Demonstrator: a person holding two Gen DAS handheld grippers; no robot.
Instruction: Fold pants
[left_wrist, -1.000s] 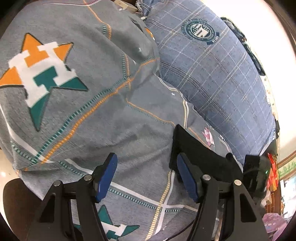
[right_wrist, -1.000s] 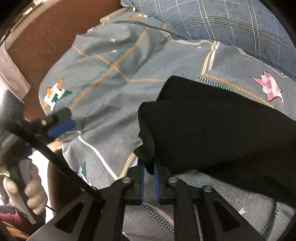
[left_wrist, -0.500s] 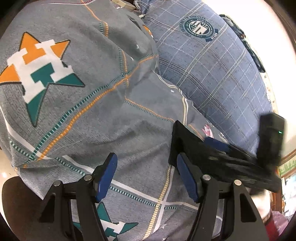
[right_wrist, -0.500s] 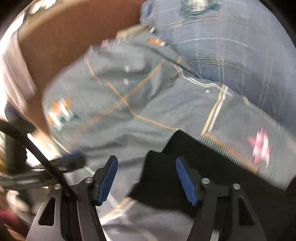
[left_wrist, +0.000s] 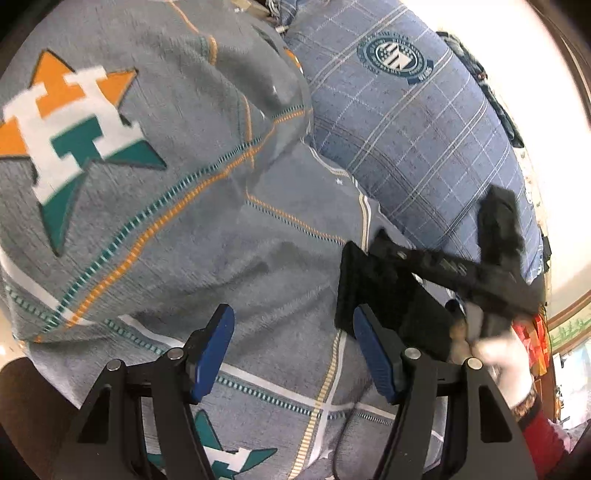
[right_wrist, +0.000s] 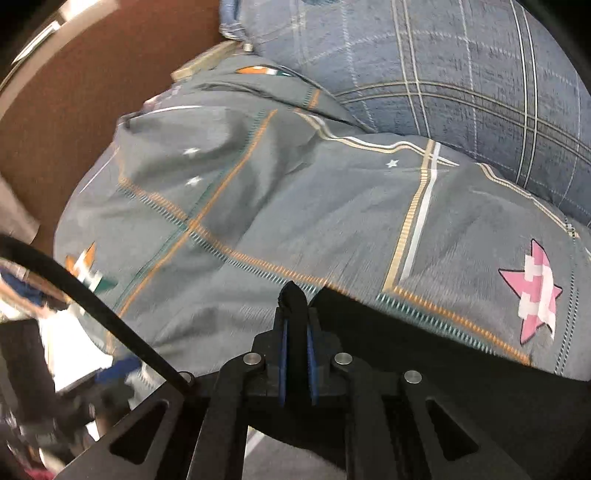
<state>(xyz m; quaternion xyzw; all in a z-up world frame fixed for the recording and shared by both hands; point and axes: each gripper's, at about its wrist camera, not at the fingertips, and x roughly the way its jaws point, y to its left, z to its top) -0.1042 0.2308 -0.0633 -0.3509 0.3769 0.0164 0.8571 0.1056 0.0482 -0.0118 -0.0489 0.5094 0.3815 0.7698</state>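
Since the earlier frame the right claw (right_wrist: 295, 363) has let go of the black pants (right_wrist: 424, 332), swung wide, shifted along the fabric and closed again: its jaws have just been closing, and they now pinch a narrow fold of the black cloth between the blue pads (right_wrist: 282, 365). Before, the pants hung draped over this claw; now most of them lie to the right of the pinch, spread on the grey bedspread (right_wrist: 295, 203).

Taking the bedspread's orange-and-teal star (left_wrist: 70, 144) as the landmark: in the left wrist view the left claw (left_wrist: 293, 356) sits below and to the right of the star, jaws standing wide with nothing between them, as in the earlier frame. Farther right of the star lies the folded black pants' edge (left_wrist: 373, 291), touching the bedspread. Over it now reaches the right claw's black frame (left_wrist: 461, 269), which a second ago was barely in view at the far edge. A gloved hand (left_wrist: 506, 365) grips it, farthest right from the star. Above, a blue plaid pillow (left_wrist: 406, 140) rests against the bedspread.
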